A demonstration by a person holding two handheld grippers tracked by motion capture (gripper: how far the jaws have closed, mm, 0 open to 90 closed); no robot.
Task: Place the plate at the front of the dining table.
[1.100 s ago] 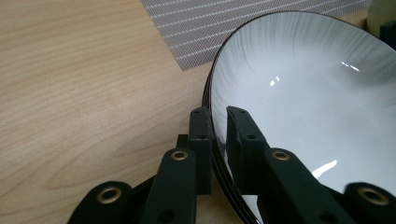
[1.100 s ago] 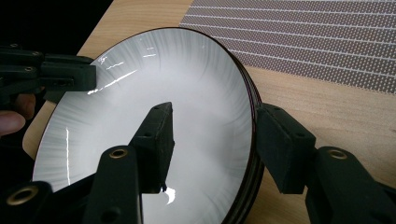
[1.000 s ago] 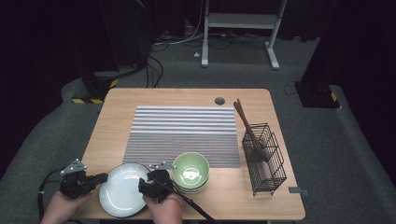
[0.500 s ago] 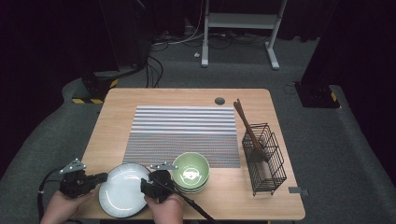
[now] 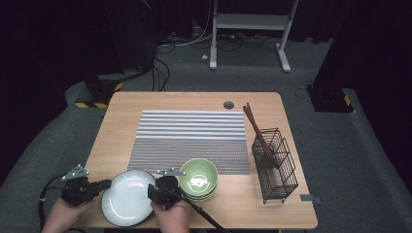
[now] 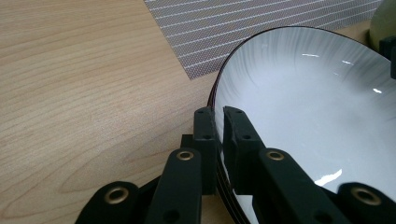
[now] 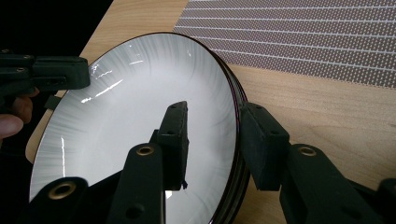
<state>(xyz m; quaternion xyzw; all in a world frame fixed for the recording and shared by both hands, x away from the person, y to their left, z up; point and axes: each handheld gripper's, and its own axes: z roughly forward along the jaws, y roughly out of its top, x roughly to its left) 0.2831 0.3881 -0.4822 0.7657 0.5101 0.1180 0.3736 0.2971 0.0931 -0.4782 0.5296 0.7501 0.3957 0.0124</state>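
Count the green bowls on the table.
2 at least: a stack of green bowls sits beside the white plate, below the striped mat; more may be hidden in it.

White plate (image 5: 127, 198), glazed ceramic look, glossy w/ bright glare streaks and faint radial brushing; dark glossy rim. At its 3 o'clock, green bowl (image 5: 197, 178), smooth shiny glaze. Table (image 5: 121, 111): pale wood, visible grain, matt-satin finish. Placemat (image 5: 192, 138) at plate's 1 o'clock: woven textured weave, grey-white stripes, matt. Basket (image 5: 274, 165), thin black wire, metal look. Both grippers' jaws matt black plastic w/ brass-coloured rivets: left gripper (image 6: 218, 116), right gripper (image 7: 212, 123).
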